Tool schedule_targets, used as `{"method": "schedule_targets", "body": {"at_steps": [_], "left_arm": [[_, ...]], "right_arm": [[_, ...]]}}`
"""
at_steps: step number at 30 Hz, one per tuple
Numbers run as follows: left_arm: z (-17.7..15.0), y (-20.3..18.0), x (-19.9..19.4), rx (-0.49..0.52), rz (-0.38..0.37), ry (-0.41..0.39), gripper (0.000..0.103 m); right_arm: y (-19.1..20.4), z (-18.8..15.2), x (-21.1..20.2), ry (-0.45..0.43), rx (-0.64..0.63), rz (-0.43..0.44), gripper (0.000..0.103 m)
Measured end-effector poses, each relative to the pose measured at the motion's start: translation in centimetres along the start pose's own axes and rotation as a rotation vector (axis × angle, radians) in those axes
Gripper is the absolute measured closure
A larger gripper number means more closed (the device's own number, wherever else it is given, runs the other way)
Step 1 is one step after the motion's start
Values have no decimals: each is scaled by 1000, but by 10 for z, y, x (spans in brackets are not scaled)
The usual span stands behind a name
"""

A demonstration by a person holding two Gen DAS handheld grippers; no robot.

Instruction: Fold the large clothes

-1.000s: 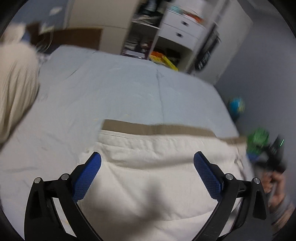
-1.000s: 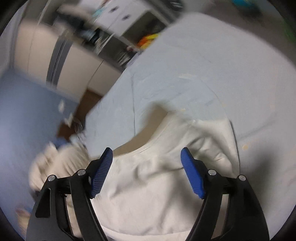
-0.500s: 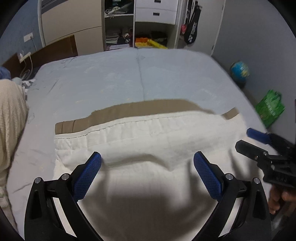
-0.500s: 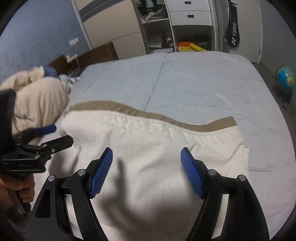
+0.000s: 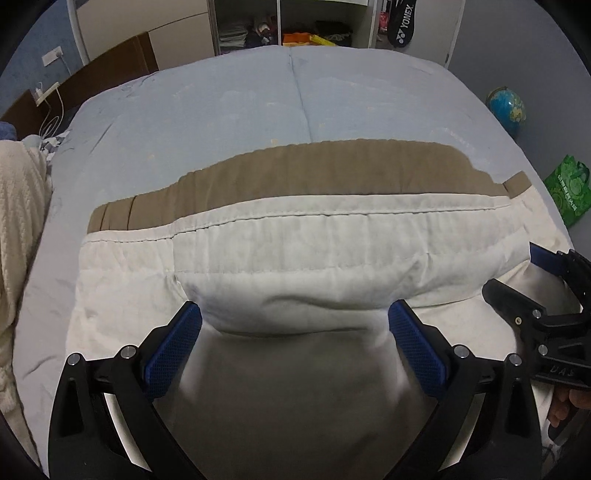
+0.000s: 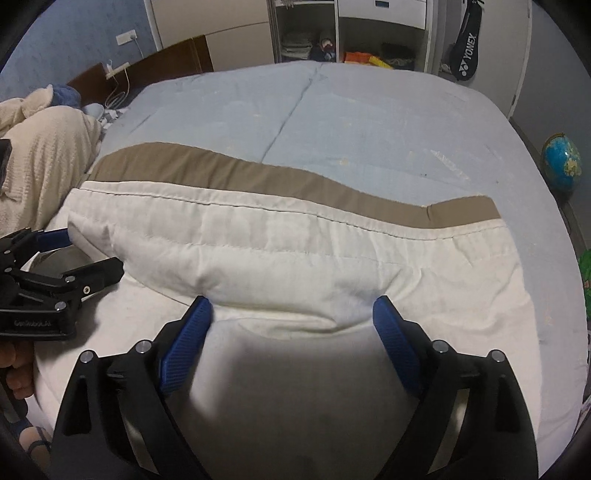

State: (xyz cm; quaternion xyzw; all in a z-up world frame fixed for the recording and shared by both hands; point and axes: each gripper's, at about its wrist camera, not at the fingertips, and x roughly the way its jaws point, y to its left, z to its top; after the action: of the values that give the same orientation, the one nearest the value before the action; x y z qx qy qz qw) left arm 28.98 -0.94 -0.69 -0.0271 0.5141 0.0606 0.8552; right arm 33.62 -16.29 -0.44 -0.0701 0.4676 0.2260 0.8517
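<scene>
Near part of the cream garment [image 5: 295, 258] is hidden behind both tongs and in shadow. It lies folded across the bed's [image 5: 258, 110] near edge, brown band at its far side. Left tongs [image 5: 293, 325] wide, gripping nothing. Right tongs [image 6: 291, 314] opening, fabric bulging between, unpinched. Shelves [image 6: 306, 33] past the far edge.

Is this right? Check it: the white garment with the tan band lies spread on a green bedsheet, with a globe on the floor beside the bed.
Not quite. The bedsheet is light blue, not green; the right wrist view shows it plainly, and the left wrist view agrees. The rest holds: the white garment with its tan band lies spread on it, and a globe stands on the floor beside the bed.
</scene>
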Motion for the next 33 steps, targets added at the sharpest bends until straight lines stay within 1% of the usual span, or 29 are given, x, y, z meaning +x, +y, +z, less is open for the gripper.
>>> {"method": "schedule_targets", "body": {"at_steps": [4, 13, 21, 26, 29, 31, 33], "left_arm": [[-2, 5, 10, 3, 2, 5, 5], [-5, -7, 27, 1, 30, 4, 5], [-7, -4, 37, -6, 36, -2, 5], [-13, -8, 40, -9, 47, -17, 5], [-11, -9, 39, -6, 48, -1, 5], [-8, -8, 35, -3, 37, 11, 5], [-3, -5, 29, 3, 26, 3, 6]], "right_arm": [[-1, -2, 13, 16, 7, -9, 15], [2, -5, 32, 42, 0, -36, 14], [4, -4, 42, 51, 1, -41, 13], [4, -4, 49, 46, 3, -42, 12], [4, -4, 50, 52, 4, -38, 12], [3, -2, 49, 61, 6, -25, 12], [-1, 0, 45, 62, 6, -11, 12]]}}
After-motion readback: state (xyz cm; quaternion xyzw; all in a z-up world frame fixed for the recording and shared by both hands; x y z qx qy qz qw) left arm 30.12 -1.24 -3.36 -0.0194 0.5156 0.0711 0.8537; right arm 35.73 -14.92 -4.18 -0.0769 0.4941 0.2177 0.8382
